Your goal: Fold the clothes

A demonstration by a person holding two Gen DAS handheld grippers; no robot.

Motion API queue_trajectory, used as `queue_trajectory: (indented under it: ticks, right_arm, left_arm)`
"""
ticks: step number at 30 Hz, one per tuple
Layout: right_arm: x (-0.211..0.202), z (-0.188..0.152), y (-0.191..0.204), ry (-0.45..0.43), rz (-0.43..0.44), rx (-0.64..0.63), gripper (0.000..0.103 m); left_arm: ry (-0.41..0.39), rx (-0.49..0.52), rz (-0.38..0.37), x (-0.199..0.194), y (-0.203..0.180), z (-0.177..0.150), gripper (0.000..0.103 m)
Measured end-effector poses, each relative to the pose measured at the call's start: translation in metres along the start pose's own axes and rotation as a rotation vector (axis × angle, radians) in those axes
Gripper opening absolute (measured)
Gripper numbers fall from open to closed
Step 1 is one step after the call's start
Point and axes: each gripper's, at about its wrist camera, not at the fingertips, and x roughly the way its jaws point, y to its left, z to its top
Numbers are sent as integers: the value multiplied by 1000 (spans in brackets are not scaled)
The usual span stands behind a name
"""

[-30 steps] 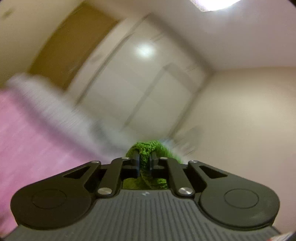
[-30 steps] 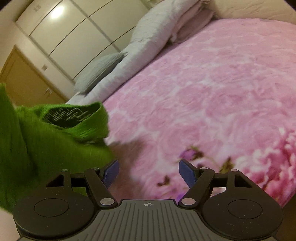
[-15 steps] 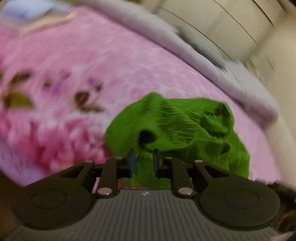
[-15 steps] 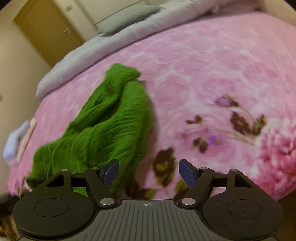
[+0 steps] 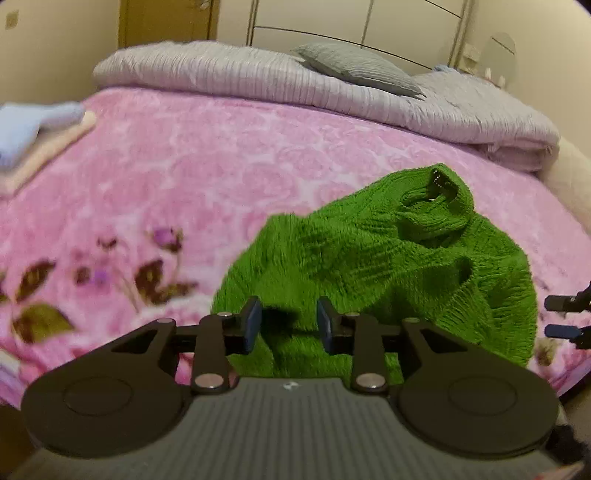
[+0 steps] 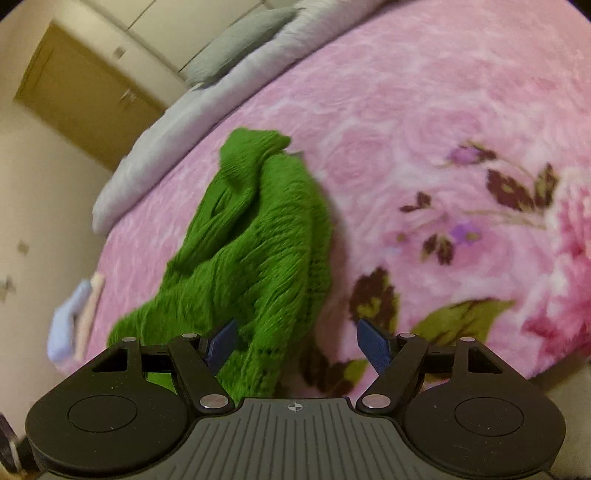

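A crumpled green knitted sweater (image 5: 388,266) lies in a heap on the pink flowered bedspread (image 5: 184,177), its collar toward the pillows. My left gripper (image 5: 288,325) hovers over the sweater's near edge. Its jaws are opening, and the pads stand apart from the knit, which lies below them. In the right wrist view the same sweater (image 6: 258,251) stretches away to the left. My right gripper (image 6: 297,345) is wide open at its near end, with the knit's edge by the left pad and nothing gripped. The right gripper's fingertips (image 5: 565,317) show at the left view's right edge.
A folded light blue and cream pile (image 5: 33,136) sits at the bed's left edge. A lilac duvet (image 5: 258,74) and a grey pillow (image 5: 358,66) line the far side. Behind them stand a white wardrobe (image 5: 332,18) and a wooden door (image 6: 85,96). The bed's near edge drops off just below both grippers.
The left gripper swung down from facing the wall with the sweater pinched in it, laid the sweater on the bed and spread its jaws. The right gripper shifted toward the sweater, still open.
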Motion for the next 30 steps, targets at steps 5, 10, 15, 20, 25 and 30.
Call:
queue_trajectory:
  ticks: [5,10,15,20,25,30]
  right_arm:
    - [11,-2,-5,33,18,39,75]
    - [30,-9,-5,66,26,51,75]
    - [19,8,-10,-5,14,62,75]
    - [9,45,-36,-84,-38,122,75]
    - [22,81,-57,-101,-48,195,75]
    - [37,95,-70,-93,-28,225,75]
  left_arm:
    - [25,90,65,18,-5,7,32]
    - [57,82,9,27,-7,15,30]
    - [41,112,-90,26,-27,32,31]
    - [75,251,-179,64,-75,56,31]
    - [91,427,-270,119,-147,83,35]
    - [163,604,-208,189,-202,89,36]
